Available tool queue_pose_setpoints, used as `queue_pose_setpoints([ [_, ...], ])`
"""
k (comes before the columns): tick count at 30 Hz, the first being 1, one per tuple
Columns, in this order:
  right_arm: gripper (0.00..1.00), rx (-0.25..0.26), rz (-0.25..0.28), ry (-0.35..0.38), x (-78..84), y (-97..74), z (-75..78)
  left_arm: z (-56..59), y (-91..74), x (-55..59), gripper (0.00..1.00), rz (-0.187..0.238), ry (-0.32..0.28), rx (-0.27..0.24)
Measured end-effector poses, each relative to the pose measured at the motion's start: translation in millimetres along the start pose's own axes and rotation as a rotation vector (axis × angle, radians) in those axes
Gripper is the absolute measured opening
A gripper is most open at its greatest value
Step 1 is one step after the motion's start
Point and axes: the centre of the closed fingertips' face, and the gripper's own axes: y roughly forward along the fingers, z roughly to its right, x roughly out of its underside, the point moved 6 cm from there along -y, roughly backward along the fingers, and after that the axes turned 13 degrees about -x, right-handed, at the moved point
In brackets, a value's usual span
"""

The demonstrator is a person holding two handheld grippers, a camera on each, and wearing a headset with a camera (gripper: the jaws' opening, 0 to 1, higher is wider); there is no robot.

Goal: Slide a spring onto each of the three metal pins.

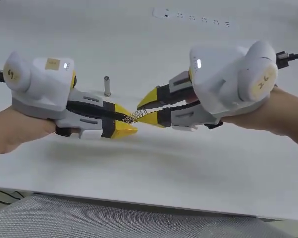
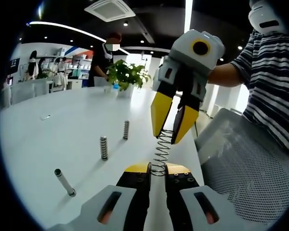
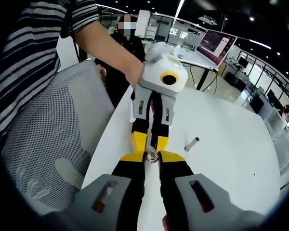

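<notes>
Head view shows the two tools meeting tip to tip in the middle of the frame, above the white table [image 1: 154, 163]. The left gripper [image 1: 127, 122] comes in from the left side. Its jaws are closed on one end of a spring [image 1: 133, 117]. The right gripper [image 1: 139, 112] comes in from the right side. Its yellow jaws stand a little apart, one on each side of the other end of the spring. I cannot tell if they pinch it or just sit around it. The spring is up in the air between the two tools, not on the table.

Just above the left gripper, a bit left of the middle, a bare pin [image 1: 107, 86] stands on the table.

In the left gripper view, three pins stand in a row at the lower left. The nearest one is the bare pin. The middle pin [image 2: 104, 147] and the far pin [image 2: 125, 130] each have a spring around them. A mesh chair [image 2: 241, 163] is at the right, beside the table edge.
</notes>
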Motion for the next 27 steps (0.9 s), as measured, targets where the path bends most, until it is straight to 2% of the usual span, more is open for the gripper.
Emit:
queue_pose_setpoints([
  [9,0.12,0.006,0.036,-0.023,-14.3,5.2,4.0,3.6,2.7,-2.2,0.08,-0.007,0.019,0.006],
  [20,0.12,0.03,0.104,0.008,-21.4,9.8,4.4,3.3,0.6,-4.1,0.08,-0.009,0.025,0.001],
  [27,0.12,0.033,0.099,-0.001,-20.9,9.1,3.9,2.1,-0.7,-3.5,0.08,-0.014,0.022,-0.005],
])
